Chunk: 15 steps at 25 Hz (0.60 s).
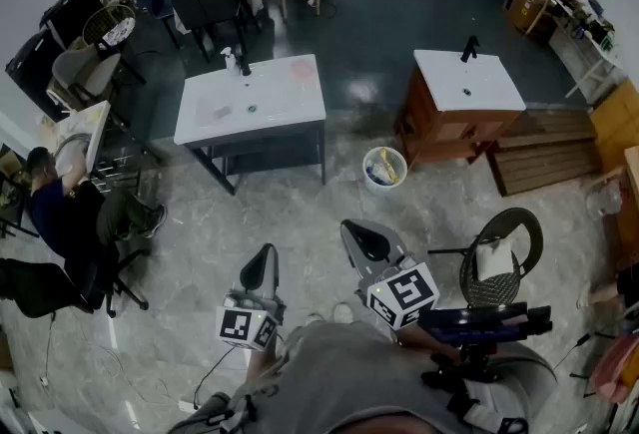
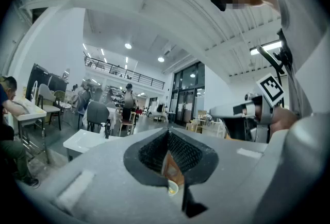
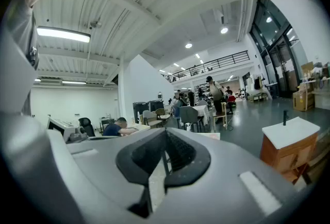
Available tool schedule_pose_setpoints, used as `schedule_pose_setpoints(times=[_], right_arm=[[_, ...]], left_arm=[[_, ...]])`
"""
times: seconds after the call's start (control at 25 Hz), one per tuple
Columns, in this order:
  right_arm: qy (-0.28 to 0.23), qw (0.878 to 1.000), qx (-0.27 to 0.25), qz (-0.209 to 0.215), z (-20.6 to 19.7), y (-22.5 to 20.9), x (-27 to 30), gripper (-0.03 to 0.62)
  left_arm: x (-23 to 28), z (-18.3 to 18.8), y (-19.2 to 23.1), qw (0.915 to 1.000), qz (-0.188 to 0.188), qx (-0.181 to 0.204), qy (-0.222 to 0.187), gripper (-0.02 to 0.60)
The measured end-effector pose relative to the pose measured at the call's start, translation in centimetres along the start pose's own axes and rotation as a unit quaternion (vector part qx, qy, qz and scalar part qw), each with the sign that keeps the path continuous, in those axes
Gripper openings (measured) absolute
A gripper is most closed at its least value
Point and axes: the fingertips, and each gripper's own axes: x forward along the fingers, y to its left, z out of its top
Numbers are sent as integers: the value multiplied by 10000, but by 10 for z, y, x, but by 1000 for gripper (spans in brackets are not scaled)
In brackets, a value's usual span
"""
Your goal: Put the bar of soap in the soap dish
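both grippers are held level at the person's chest, well short of the white sink table (image 1: 250,103) and apart from it. the left gripper (image 1: 264,260) has its jaws pressed together with nothing between them. its marker cube (image 1: 247,326) sits just behind the jaws. the right gripper (image 1: 357,232) is beside it, nearer the table's right end, jaws likewise together and empty, with its own marker cube (image 1: 402,294) behind. a wicker chair (image 1: 502,257) with a pale cushion stands well to the right of the table and nearer the person. a seated person (image 1: 55,208) bends over a desk to the table's left. a white bucket (image 1: 384,169) stands on the floor just off the table's near right corner. a wooden vanity (image 1: 464,93) with a white top and a black tap (image 1: 468,48) stands to the table's right, across a gap. on the table top itself a spray bottle (image 1: 232,59) stands at the far edge. a faint pinkish patch (image 1: 302,73) lies toward the far right corner. it is too small to tell whether that is the soap or its dish. grey chairs (image 1: 205,8) stand beyond the table.
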Motion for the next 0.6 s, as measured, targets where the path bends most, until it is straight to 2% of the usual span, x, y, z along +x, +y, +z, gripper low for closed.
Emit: schedule_pose_setpoints(times=[0.12,0.2,0.4,0.52,0.6], right_arm=[[143,9997,168,-112,-6,21,-37,3],[199,9997,125,-37,-11,38,-52,3],[252,9994,60,241,-19,66,-67,3],[474,9979,71,446,-30,73,-71,3],[568,9975,-121,399,-37,74,-72,3]], left_arm=[[-36,24,-15,9995,308,-32,-67,2],[-57,31,-22,9989,437,27,-140,2],[-82,21,-33,9982,573,117,-163,2],[-86,25,-45,9981,576,123,-198,2],[-91,27,-52,9976,595,274,-240,2]])
